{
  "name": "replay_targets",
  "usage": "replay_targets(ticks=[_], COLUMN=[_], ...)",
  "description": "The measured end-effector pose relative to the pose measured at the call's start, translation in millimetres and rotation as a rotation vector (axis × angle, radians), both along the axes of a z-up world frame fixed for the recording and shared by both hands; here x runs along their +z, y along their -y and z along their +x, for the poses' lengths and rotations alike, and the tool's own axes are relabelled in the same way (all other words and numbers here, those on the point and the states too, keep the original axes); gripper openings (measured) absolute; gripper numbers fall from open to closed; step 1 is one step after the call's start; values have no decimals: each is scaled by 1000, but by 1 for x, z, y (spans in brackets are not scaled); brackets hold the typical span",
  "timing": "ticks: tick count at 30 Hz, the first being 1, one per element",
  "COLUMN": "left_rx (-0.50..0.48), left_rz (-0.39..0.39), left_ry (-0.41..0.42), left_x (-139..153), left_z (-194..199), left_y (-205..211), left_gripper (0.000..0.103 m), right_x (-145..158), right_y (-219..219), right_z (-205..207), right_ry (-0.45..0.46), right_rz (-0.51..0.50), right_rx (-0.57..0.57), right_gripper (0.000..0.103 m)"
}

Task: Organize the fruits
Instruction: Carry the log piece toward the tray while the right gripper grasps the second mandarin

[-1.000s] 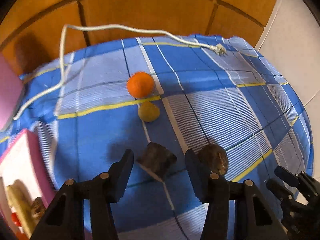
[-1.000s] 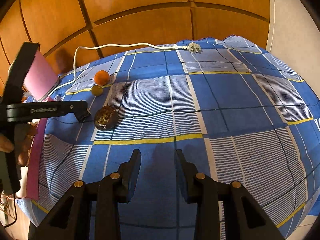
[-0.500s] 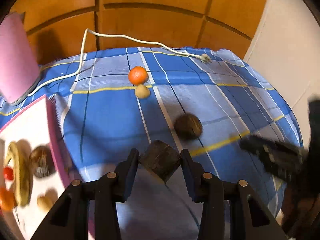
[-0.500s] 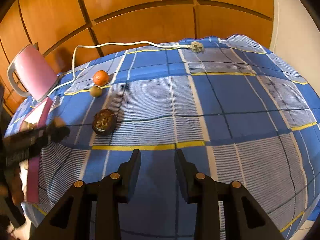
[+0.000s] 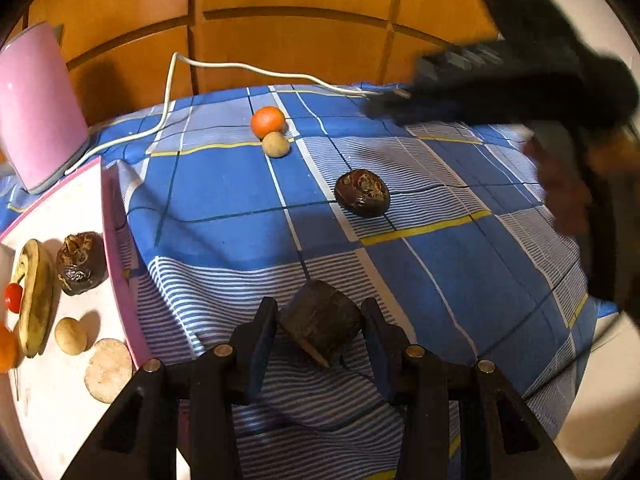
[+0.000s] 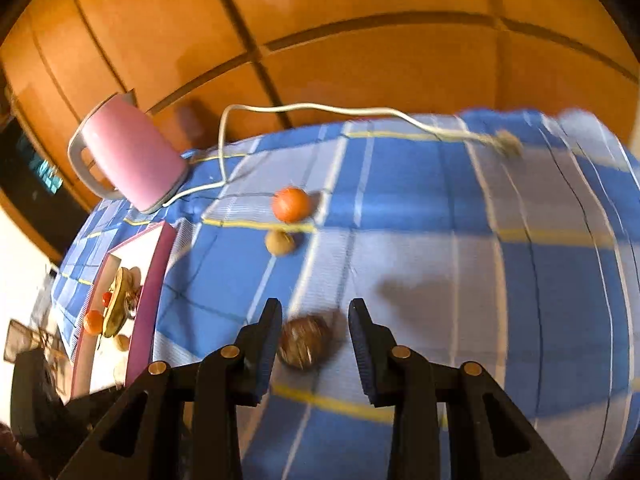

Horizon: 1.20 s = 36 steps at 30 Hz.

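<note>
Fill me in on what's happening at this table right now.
A person with a gripper in each hand is sorting fruit into a pink-rimmed tray. The left gripper is clamped on a dark brown chunk, beside the tray. The right gripper is open, straddling a wrinkled brown fruit on the blue checked cloth. An orange and a small tan fruit wait farther back.

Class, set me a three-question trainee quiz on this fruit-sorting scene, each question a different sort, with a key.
1. True or false: the left gripper holds a dark chunk.
2. How many fruits lie loose on the cloth?
3. The kettle is: A pink, B green, C black.

Key: 1 true. 2 three: the orange, the small tan fruit, the dark wrinkled fruit. 3 A.
</note>
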<state>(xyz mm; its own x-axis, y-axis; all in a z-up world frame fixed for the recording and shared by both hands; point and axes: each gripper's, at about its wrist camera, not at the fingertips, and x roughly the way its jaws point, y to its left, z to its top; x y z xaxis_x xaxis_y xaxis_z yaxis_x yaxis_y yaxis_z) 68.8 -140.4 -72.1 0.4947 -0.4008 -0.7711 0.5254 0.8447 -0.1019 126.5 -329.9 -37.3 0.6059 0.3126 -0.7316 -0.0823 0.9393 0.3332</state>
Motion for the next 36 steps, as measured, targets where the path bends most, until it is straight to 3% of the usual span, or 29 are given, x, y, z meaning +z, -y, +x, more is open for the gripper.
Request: replay_targets(ticks=[3, 4, 6, 15, 22, 24, 30, 36], left_rx=[-7, -9, -12, -26, -29, -27, -18, -10], left_rz=[-8, -7, -13, -35, -39, -40, -45, -51], left_ry=[16, 22, 30, 40, 33, 31, 23, 11], left_x=[-2, -2, -2, -3, -4, -4, -4, -5], left_z=[-3, -3, -5, -8, -7, -7, -7, -3], left_y=[0, 0, 0, -1, -2, -2, -2, -1], left_gripper=[43, 43, 43, 43, 43, 43, 43, 43], right_x=[3, 3, 1, -23, -45, -47, -20, -19], right_y=[-12, -16, -27, -60, -77, -80, -54, 11], right_z=[29, 37, 55, 124, 152, 153, 124, 62], right_ry=[5, 5, 7, -40, -81, -76, 18, -59], right_rz=[-19, -35, -87, -259, -329, -330, -302, -218], right_rx=[59, 76, 110, 198, 229, 228, 105, -63], right_gripper=[36, 43, 48, 48, 47, 39, 39, 40])
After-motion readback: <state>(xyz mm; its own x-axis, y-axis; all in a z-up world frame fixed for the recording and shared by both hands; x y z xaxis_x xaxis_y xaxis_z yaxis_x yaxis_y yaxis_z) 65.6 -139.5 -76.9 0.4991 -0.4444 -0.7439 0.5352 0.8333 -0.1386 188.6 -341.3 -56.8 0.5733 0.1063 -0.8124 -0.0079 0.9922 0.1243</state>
